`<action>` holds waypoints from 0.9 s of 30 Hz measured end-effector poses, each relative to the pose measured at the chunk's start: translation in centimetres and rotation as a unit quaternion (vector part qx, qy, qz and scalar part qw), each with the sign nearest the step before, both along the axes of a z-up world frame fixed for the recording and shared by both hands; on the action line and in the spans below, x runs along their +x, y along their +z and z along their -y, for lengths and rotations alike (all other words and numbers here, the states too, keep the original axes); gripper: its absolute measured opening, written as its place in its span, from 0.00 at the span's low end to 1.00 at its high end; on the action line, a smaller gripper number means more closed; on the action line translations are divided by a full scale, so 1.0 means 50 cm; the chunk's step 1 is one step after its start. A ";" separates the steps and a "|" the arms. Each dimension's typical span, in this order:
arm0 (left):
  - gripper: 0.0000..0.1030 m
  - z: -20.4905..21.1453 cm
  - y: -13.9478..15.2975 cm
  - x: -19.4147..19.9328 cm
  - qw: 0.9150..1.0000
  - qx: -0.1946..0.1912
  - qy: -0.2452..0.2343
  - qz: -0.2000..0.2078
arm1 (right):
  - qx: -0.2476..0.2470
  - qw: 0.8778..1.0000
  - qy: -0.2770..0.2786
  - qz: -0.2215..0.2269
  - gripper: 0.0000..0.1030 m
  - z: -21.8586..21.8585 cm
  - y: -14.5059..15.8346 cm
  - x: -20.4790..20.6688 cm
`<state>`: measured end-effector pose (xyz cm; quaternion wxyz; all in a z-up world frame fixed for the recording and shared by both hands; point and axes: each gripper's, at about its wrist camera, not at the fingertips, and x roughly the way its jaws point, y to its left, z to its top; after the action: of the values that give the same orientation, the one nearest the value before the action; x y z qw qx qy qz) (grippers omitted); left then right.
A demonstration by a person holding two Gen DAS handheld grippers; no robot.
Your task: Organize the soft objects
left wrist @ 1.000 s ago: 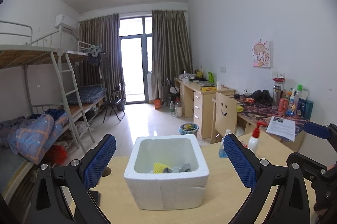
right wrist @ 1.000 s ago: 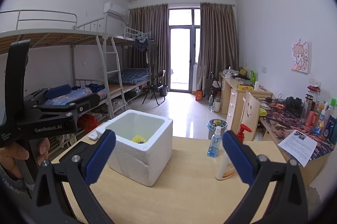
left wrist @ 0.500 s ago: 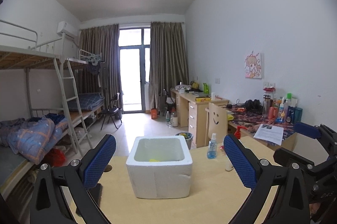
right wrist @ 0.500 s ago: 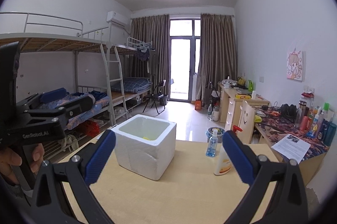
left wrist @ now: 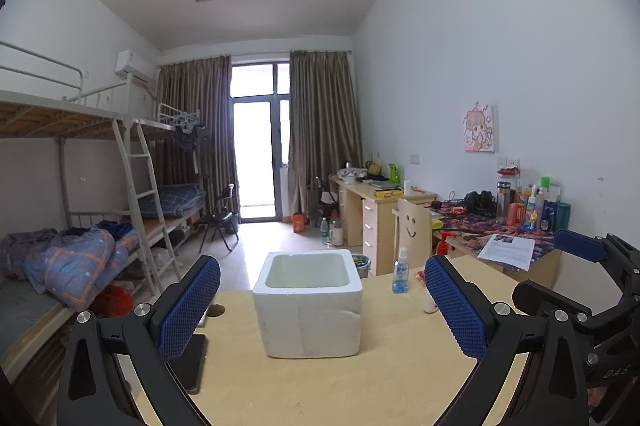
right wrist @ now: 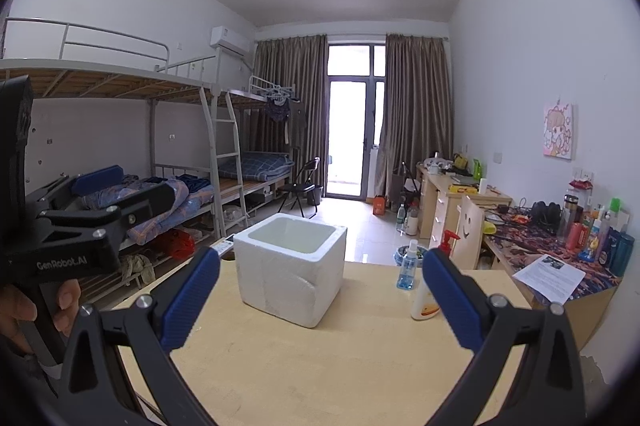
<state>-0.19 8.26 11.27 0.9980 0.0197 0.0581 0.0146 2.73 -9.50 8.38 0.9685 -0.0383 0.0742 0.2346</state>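
Wooden table (left wrist: 400,378): a pale, smooth-grained top that fills the lower part of both wrist views. Its far edge carries the other items.

White foam box (left wrist: 308,302): a squarish, thick-walled polystyrene container with a grainy surface and rounded rim. It stands upright on the table with its opening facing up. From the left wrist view it sits square-on, one flat face toward the camera, centred between the fingers. From the right wrist view (right wrist: 290,272) it is turned corner-on and lies left of centre. No long axis stands out — width and depth look about equal. Its contents cannot be seen from this angle.

Left gripper (left wrist: 320,310): black frame with blue, cross-hatched pads. The jaws stand wide apart and hold nothing; the box lies beyond them, untouched.

Right gripper (right wrist: 320,300): same build, jaws likewise spread and empty — well short of the box.

Lotion pump bottle (right wrist: 430,290): cream plastic body with a red pump head, upright near the table's right edge.

Spray bottle (right wrist: 407,266): small, clear, blue-tinted, upright just behind the pump bottle.
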 end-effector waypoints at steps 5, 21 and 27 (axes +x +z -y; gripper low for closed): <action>0.99 0.001 -0.010 -0.037 1.000 -0.006 0.009 0.011 | 0.005 1.000 0.002 0.010 0.99 0.006 -0.004 -0.035; 0.99 0.020 -0.083 -0.101 1.000 -0.010 0.009 0.012 | 0.010 0.999 -0.024 0.024 0.99 0.018 -0.067 -0.078; 0.99 0.029 -0.133 -0.122 1.000 -0.022 0.008 0.006 | 0.013 0.999 -0.030 0.026 0.99 0.021 -0.098 -0.103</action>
<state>-6.30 6.81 4.62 0.9984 -0.0027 0.0522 0.0210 -2.44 -10.53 3.46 0.9770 -0.0293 0.0473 0.2058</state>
